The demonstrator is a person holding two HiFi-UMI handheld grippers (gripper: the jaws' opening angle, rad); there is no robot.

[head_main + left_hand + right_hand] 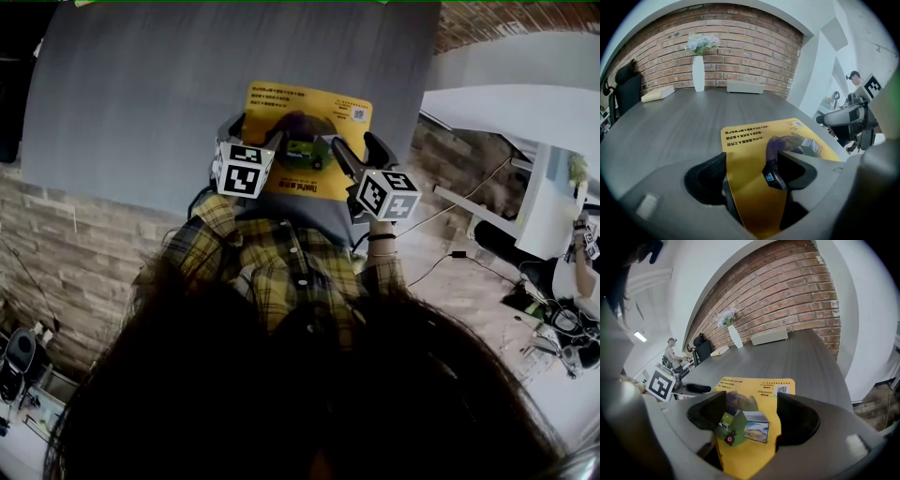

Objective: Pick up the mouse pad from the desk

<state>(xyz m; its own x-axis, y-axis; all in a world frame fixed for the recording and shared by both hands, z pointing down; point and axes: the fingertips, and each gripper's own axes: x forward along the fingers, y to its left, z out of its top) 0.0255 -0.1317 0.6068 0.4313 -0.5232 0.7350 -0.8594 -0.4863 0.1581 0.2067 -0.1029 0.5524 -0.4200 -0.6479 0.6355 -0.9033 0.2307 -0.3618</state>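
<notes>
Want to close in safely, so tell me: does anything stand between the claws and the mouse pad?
Nothing visible does. The pad lies bare on the desk, and the left claw and right claw sit open right over its near edge. The vase stands far back by the wall.

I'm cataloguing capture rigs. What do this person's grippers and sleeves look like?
The left gripper and right gripper both have dark, rounded jaws, and each carries a white cube printed with black square markers. The sleeves are yellow-and-dark plaid. A dark band circles the right wrist.
</notes>
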